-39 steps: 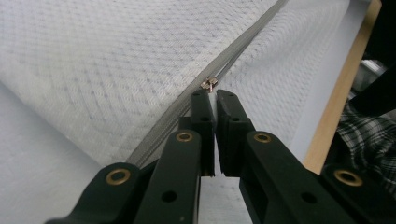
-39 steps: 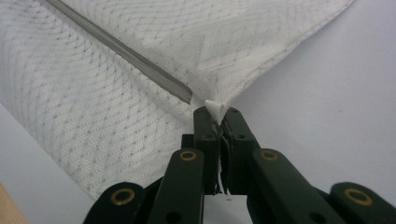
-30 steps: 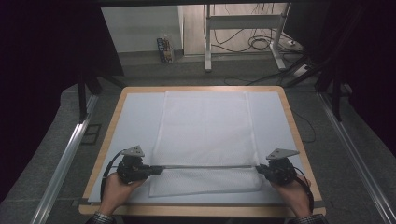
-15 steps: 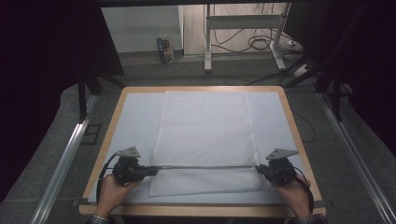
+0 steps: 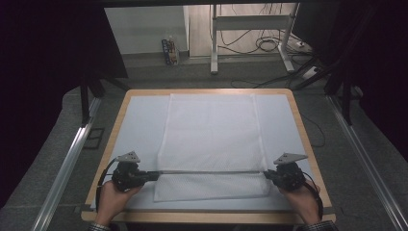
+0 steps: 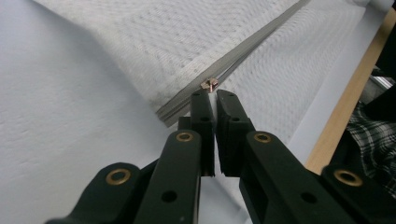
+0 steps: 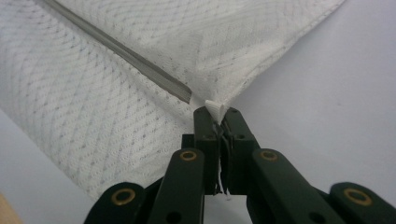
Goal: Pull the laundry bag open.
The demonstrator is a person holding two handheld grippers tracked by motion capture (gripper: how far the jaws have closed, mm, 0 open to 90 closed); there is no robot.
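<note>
Not much has been shifted since a second ago — the cloth's (image 5: 211,139) near edge is kept lifted just above the table (image 5: 298,120). Its near-left corner is pinched in the left gripper (image 5: 153,175), its near-right corner in the right gripper (image 5: 267,175) — both clamped narrow, edge pulled taut between them.

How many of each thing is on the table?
White mesh cloth: 1
Grippers, left gripper and right gripper: 2
Hands, left hand and right hand: 2
Total: 5
</note>
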